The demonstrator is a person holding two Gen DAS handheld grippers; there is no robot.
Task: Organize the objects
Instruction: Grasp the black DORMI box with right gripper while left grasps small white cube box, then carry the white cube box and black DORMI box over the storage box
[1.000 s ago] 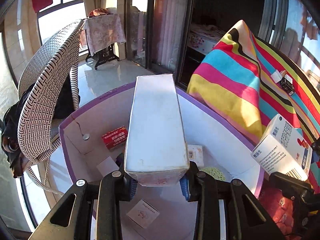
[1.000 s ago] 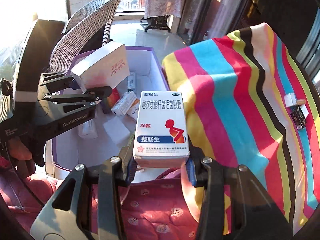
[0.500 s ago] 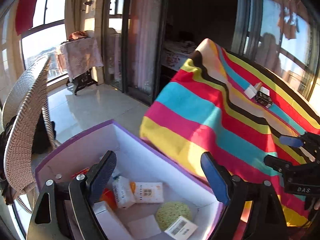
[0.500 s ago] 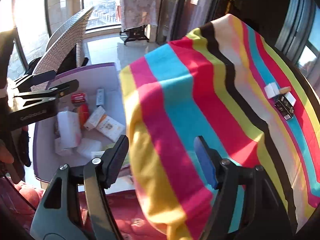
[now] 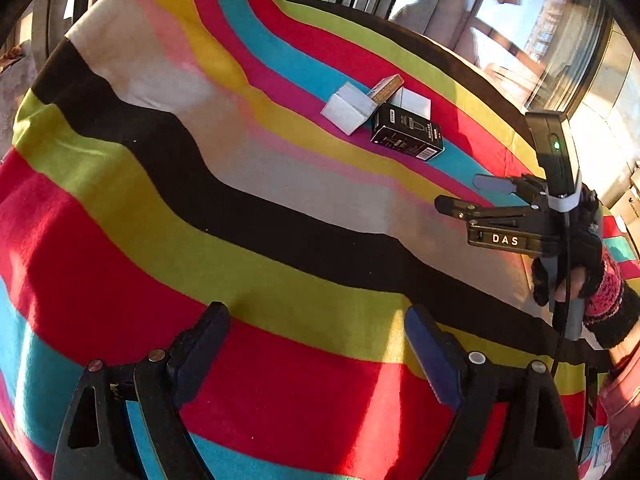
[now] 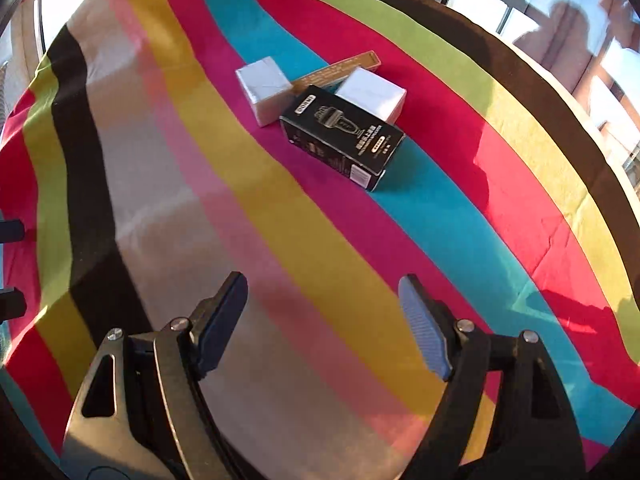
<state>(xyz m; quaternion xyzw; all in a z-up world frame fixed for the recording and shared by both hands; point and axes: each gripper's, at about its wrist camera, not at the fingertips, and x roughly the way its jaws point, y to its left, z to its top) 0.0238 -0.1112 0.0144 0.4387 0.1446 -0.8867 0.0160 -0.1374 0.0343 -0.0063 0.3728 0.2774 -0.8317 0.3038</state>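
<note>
A cluster of small boxes lies on the striped cloth: a black box, a white box at its left, another white box behind it, and a thin tan box. They also show in the left wrist view, the black box and a white box among them. My right gripper is open and empty, well short of the boxes; it also shows in the left wrist view. My left gripper is open and empty above the cloth.
The striped cloth covers the whole surface and drops off at the left edge. Windows stand behind the far side. A gloved hand holds the right gripper.
Both grippers let go of their boxes over the purple-rimmed bin, opened, and swung right, away from the bin, to face the striped cloth and the box cluster.
</note>
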